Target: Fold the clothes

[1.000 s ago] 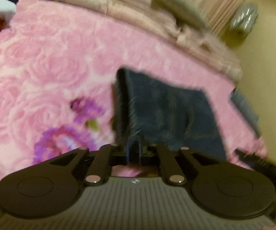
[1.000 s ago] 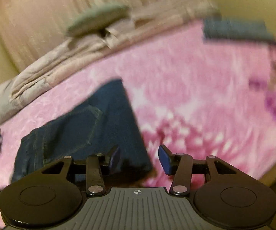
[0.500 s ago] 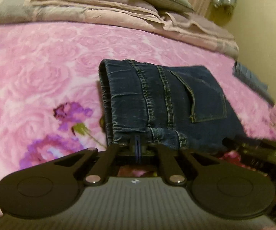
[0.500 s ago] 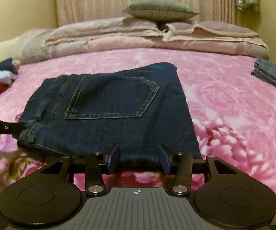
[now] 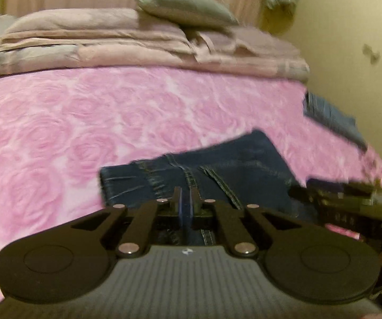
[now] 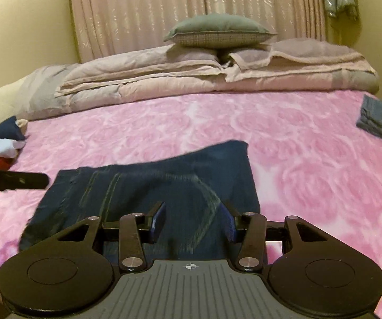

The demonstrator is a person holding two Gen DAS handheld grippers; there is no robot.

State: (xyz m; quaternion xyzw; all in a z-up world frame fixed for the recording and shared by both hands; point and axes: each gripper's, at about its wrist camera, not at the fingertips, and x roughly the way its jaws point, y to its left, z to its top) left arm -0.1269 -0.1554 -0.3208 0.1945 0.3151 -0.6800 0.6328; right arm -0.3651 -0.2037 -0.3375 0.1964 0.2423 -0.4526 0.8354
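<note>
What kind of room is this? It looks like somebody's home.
Most likely a bedroom. The folded jeans lie on a bed with a pink rose blanket; folded bedding and a grey pillow are stacked at its far end, in front of a curtain.

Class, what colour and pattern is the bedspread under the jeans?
Pink, with a raised rose pattern, on the bedspread; clearest in the right wrist view.

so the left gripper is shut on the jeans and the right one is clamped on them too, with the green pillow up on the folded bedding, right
Not quite. The right gripper is open: the right wrist view shows its jaws spread wide over the jeans, not clamped. The left gripper is shut on the jeans, and the green pillow does sit on the folded bedding.
</note>
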